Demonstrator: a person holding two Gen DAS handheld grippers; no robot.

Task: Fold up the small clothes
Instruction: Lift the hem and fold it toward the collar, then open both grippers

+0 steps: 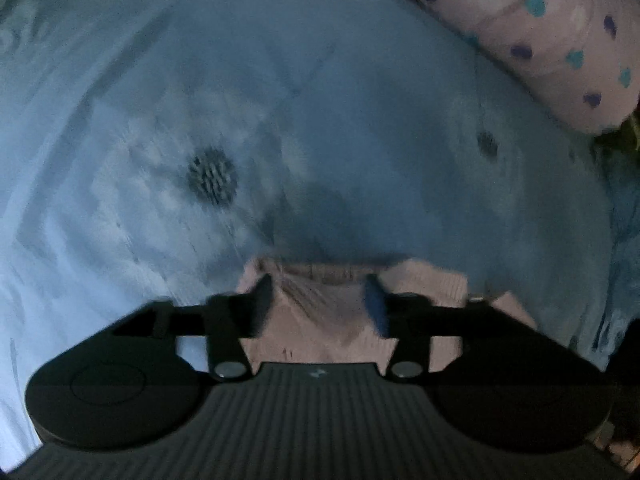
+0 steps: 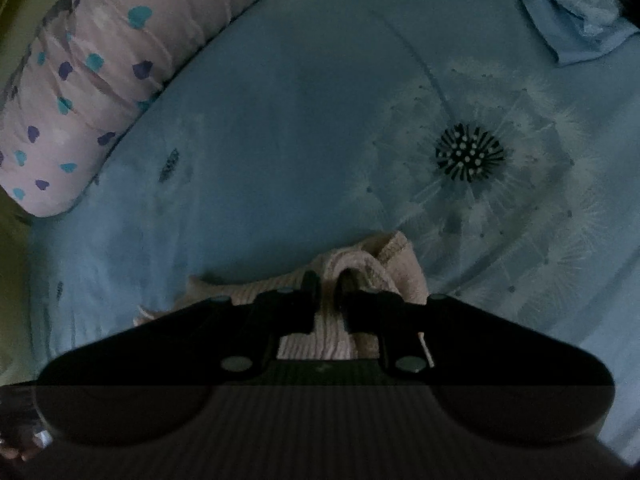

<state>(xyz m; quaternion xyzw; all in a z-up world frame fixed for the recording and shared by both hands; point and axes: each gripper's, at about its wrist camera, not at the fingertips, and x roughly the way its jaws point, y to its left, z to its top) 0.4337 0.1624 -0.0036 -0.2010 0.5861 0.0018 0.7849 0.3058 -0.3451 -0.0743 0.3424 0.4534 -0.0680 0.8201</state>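
A small pink ribbed garment (image 1: 320,320) lies on the blue bedsheet (image 1: 360,120). In the left wrist view my left gripper (image 1: 320,300) is open, its two fingers spread wide over the garment's bunched edge. The view is blurred. In the right wrist view my right gripper (image 2: 329,280) is shut on a raised fold of the same pink garment (image 2: 360,268), which curls up between and past the fingertips. The rest of the garment lies under the gripper body.
A pink bolster pillow with blue and purple hearts (image 2: 100,72) lies along the bed's left side; it also shows in the left wrist view (image 1: 560,32). The sheet carries dark dandelion prints (image 2: 469,156). A blue pillow (image 2: 568,8) sits at the far right.
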